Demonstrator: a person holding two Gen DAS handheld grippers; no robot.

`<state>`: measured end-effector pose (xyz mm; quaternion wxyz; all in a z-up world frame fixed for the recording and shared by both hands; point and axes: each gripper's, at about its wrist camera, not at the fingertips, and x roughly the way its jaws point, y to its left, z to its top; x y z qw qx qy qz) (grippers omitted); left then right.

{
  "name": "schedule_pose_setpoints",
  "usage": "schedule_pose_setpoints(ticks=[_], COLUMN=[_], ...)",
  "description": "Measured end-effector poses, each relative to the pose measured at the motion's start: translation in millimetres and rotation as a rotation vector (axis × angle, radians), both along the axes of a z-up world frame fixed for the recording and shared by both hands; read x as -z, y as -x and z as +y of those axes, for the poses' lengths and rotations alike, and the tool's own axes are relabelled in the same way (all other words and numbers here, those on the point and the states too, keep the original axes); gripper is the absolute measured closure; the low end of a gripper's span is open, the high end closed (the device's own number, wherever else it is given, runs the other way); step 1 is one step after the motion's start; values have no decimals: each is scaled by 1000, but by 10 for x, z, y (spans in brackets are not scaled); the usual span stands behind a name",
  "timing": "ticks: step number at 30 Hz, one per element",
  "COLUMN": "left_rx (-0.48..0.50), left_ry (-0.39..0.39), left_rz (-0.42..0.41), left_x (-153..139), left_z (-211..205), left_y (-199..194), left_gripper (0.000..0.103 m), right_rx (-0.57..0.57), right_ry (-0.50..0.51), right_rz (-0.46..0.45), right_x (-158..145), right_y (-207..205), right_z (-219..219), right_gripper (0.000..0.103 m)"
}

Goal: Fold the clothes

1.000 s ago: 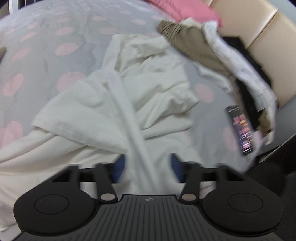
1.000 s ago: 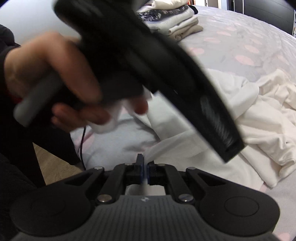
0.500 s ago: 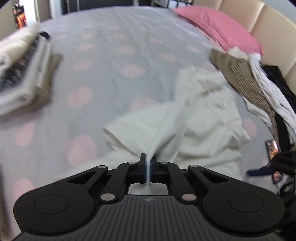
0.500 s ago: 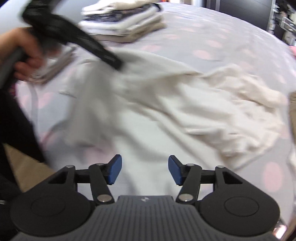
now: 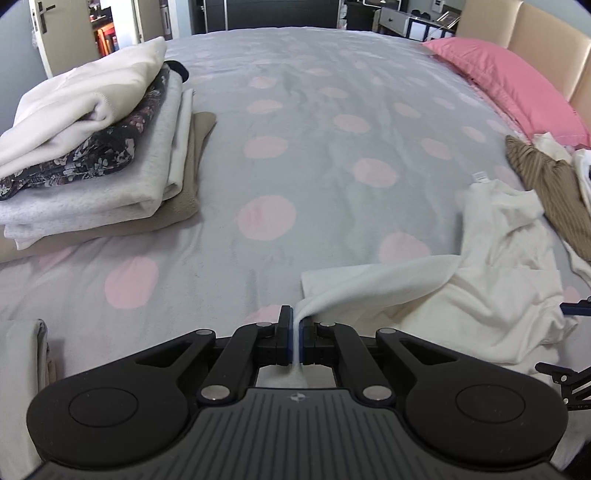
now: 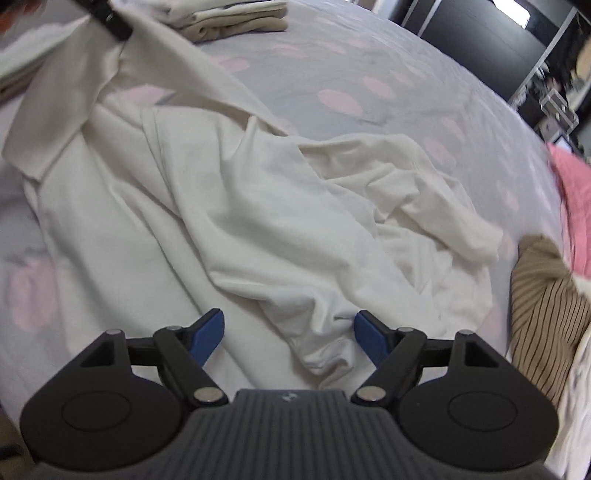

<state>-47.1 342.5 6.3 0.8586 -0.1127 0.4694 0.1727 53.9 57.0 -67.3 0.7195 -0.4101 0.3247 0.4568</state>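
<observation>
A crumpled cream garment (image 5: 495,280) lies on the grey bedspread with pink dots (image 5: 314,122). My left gripper (image 5: 295,338) is shut on an edge of it, and the cloth runs taut from the jaws off to the right. In the right wrist view the same cream garment (image 6: 266,210) spreads wide below me. My right gripper (image 6: 289,334) hovers over a bunched fold of it with its jaws opening; the blue pads stand apart from the cloth. The left gripper (image 6: 110,22) shows at the top left of that view, pulling a strip of cloth.
A stack of folded clothes (image 5: 92,147) sits at the left of the bed. A pink pillow (image 5: 517,85) and a beige headboard (image 5: 546,44) are at the right. A brown striped garment (image 6: 546,321) lies beside the cream one.
The left gripper shut on the cream cloth and drew it leftward across the bed. The right gripper let go of the cloth, opened wide, and swung over the garment's middle.
</observation>
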Motion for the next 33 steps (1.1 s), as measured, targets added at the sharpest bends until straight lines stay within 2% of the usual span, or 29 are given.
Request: schedule_pose_setpoints(ticks=[1, 2, 3, 4, 5, 8, 17, 20, 23, 29, 33], left_rx=[-6, -12, -18, -25, -31, -53, -176, -230, -304, -435, -530], left_ry=[2, 5, 7, 6, 1, -28, -110, -170, -191, -264, -238], left_rz=[-5, -10, -15, -26, -47, -113, -273, -332, -365, -346, -272], left_x=[5, 11, 16, 6, -34, -217, -776, -1015, -1176, -1266, -1104], left_z=[7, 14, 21, 28, 37, 97, 337, 449, 658, 1059, 1329], left_y=[-1, -2, -3, 2, 18, 73, 458, 666, 856, 1192, 1323], left_gripper=[102, 102, 102, 102, 102, 102, 102, 102, 102, 102, 102], right_rx=[-16, -12, 1, 13, 38, 131, 495, 593, 679, 840, 904], right_ry=[5, 6, 4, 3, -10, -72, -242, -274, -287, -267, -198], right_rz=[-32, -35, -25, -15, -3, -4, -200, -256, -296, -335, -289], right_x=[42, 54, 52, 50, 13, -183, -858, -1037, -1162, -1194, -1011], right_y=[4, -15, -45, -76, -117, -239, -641, -766, -910, -1188, -1315], right_z=[32, 53, 68, 83, 78, 3, -646, -917, -1197, -1672, -1808], right_gripper=[25, 34, 66, 81, 84, 88, 92, 93, 93, 94, 94])
